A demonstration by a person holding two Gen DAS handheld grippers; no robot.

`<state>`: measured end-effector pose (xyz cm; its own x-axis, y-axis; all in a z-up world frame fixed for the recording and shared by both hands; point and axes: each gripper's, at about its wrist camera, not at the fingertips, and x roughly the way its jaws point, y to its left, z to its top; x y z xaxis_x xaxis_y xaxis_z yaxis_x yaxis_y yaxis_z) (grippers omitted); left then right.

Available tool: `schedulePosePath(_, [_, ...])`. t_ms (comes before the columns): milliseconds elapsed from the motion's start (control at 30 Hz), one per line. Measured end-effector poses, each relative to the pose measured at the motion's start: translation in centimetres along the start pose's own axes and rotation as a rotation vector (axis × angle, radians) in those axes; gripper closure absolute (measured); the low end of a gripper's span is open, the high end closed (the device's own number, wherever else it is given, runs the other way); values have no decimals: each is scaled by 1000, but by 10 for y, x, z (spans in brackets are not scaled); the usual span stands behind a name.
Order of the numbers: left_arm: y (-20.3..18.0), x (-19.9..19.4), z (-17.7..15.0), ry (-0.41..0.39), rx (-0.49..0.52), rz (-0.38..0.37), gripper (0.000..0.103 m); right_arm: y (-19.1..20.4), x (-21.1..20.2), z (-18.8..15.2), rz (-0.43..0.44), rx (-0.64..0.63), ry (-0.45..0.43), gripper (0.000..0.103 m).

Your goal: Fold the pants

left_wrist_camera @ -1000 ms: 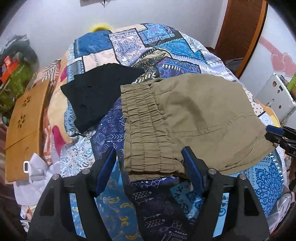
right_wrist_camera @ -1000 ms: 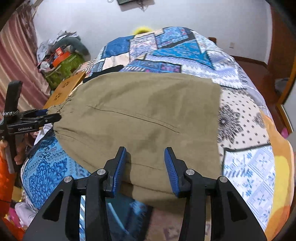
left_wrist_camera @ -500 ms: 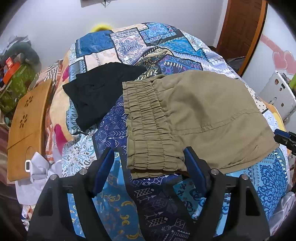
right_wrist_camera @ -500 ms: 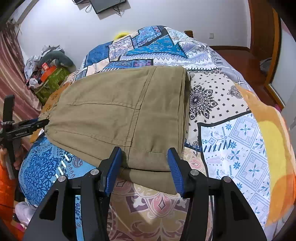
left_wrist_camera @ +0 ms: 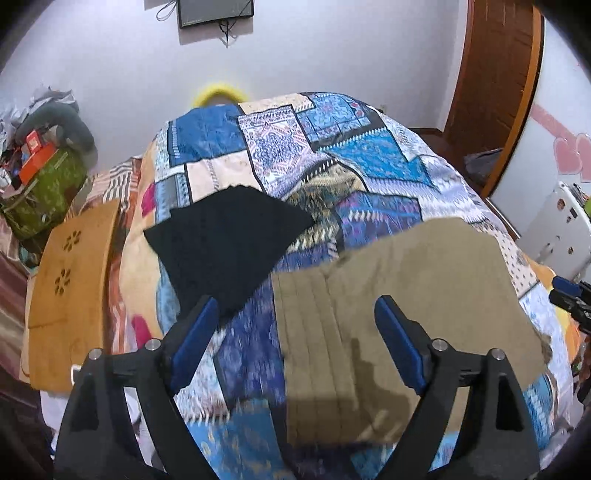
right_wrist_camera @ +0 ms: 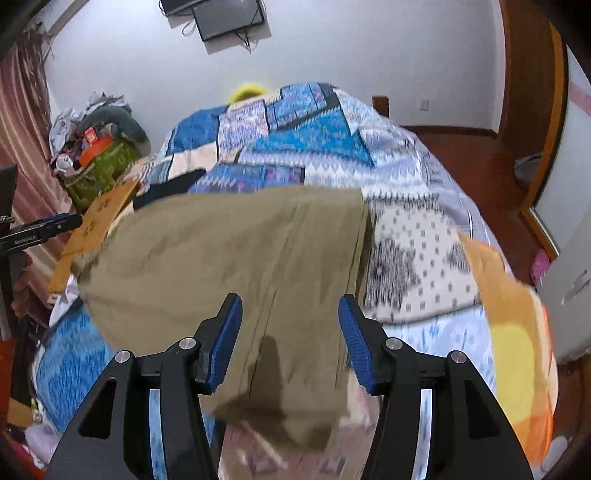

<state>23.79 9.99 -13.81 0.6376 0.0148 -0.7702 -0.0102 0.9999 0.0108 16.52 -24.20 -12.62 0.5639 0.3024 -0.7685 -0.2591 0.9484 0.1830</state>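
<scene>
Left wrist view: the left gripper (left_wrist_camera: 295,332) has its jaws wide apart and still opening, with nothing pinched; the waistband end of the pants (left_wrist_camera: 399,306) lies below and between them. On the right wrist view the right gripper (right_wrist_camera: 290,339) is also opening, its pads clear of the cloth, over the leg end of the pants (right_wrist_camera: 236,266). The pants lie folded into a flat khaki block on the bed (right_wrist_camera: 424,258).

Risks, as I judge them: a pad could catch a loose edge as the grippers leave and drag a layer open. The near corner hangs close to the bed's edge, though blur makes that hard to confirm, and it could slide off. The soft quilt may also let the fold slump.

A black garment (left_wrist_camera: 229,243) lies just beside the waistband, near enough to be snagged. The patchwork quilt is blue, white and orange. A wooden board (left_wrist_camera: 70,288) leans at the left, with a cluttered green box (left_wrist_camera: 40,195) behind it. A screen (left_wrist_camera: 216,13) hangs on the white wall, and a wooden door (left_wrist_camera: 495,81) stands at the right.
</scene>
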Motion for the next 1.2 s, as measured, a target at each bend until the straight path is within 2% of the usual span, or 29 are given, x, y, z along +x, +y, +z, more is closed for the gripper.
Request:
schedulePosePath(167, [5, 37, 26, 33, -6, 15, 15, -10, 20, 32, -11, 4, -28, 50])
schedulePosePath(333, [6, 80, 39, 100, 0, 6, 15, -26, 52, 59, -17, 22, -15, 50])
schedulePosePath(500, [5, 110, 35, 153, 1, -37, 15, -50, 98, 83, 2, 73, 43, 50])
schedulePosePath(600, [5, 130, 27, 204, 10, -37, 15, -61, 126, 90, 0, 88, 88, 50])
schedulePosePath(733, [10, 141, 17, 227, -33, -77, 15, -74, 167, 92, -18, 93, 171, 50])
schedulePosePath(800, [14, 142, 15, 219, -59, -87, 15, -77, 184, 88, -31, 84, 213, 57])
schedulePosePath(867, [18, 142, 15, 208, -90, -86, 18, -75, 197, 82, -55, 48, 252, 80])
schedulePosePath(967, [30, 144, 14, 200, -169, -100, 19, -70, 203, 75, -98, -3, 249, 95])
schedulePosePath(1067, [39, 149, 10, 213, -226, -121, 19, -74, 204, 71, -112, 4, 241, 103])
schedulePosePath(1200, [38, 148, 12, 226, -237, -114, 19, -71, 207, 71, -125, -1, 259, 103])
